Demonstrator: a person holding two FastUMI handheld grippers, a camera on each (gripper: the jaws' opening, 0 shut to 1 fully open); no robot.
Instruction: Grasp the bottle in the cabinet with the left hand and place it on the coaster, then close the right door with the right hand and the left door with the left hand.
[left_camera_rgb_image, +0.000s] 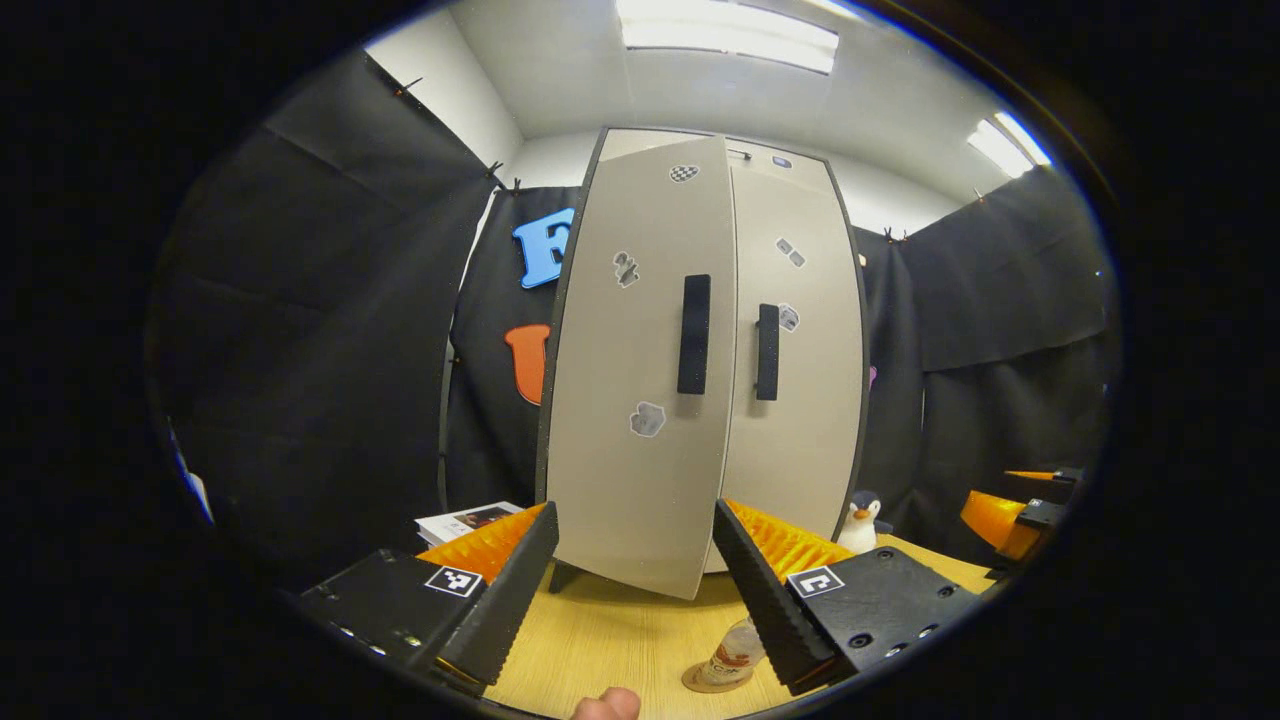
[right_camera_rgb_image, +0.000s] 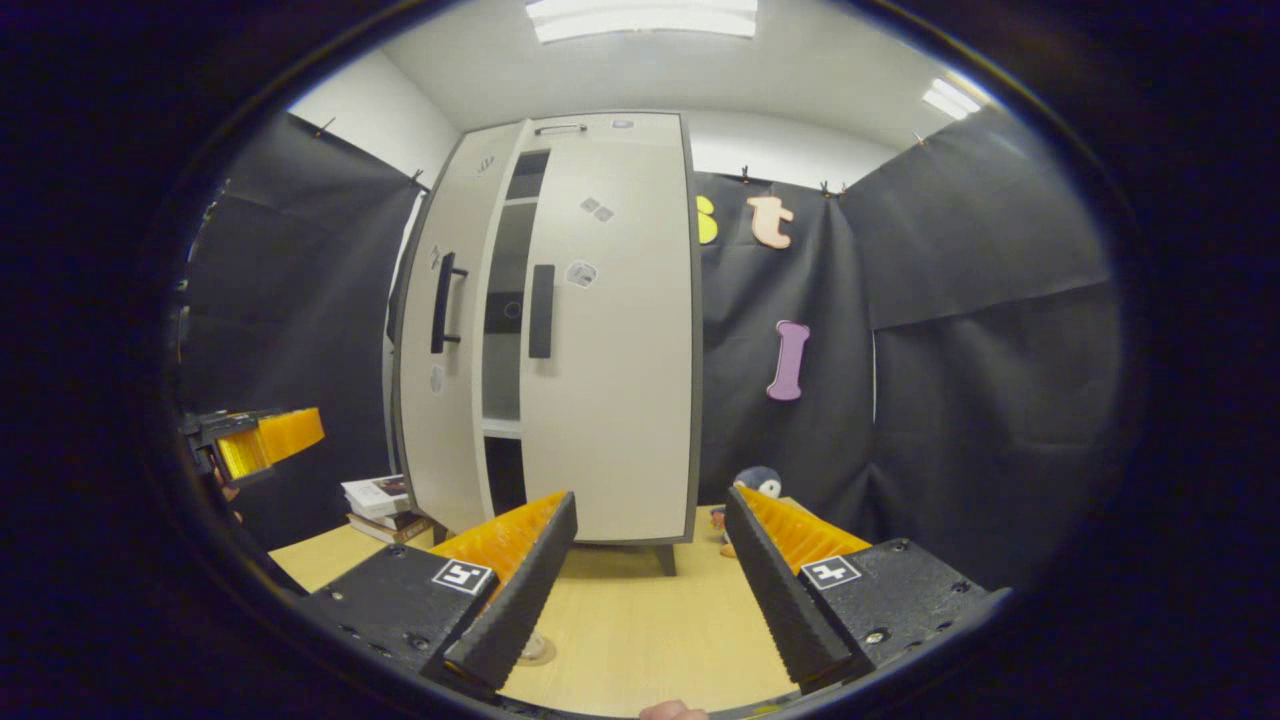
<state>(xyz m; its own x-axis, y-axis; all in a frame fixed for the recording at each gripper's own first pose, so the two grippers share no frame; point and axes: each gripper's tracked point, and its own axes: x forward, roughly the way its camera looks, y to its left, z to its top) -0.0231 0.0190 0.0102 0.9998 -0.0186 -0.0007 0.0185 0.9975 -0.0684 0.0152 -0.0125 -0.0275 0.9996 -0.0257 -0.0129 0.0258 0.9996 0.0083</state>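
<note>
Pale grey cabinet (left_camera_rgb_image: 700, 370) stands on a light wooden worktop (left_camera_rgb_image: 620, 630), toward its back edge. The bottle (left_camera_rgb_image: 738, 655) already sits on the coaster (left_camera_rgb_image: 712, 682) near the worktop's front edge, just beside the left gripper (left_camera_rgb_image: 635, 590), whose jaws are spread apart and hold nothing. The right door (right_camera_rgb_image: 610, 330) looks flush with the cabinet. The left door (right_camera_rgb_image: 445, 330) stands ajar, a dark gap showing shelves between the two.

The step in hand is judged to be closing the left door. The next move calls for pressing the left gripper against the door's face near its black handle (left_camera_rgb_image: 693, 334). The right gripper (right_camera_rgb_image: 650, 590), also spread and empty, hangs well apart. Bare worktop lies before the cabinet; a stack of books (right_camera_rgb_image: 380, 505) rests near the left side.
</note>
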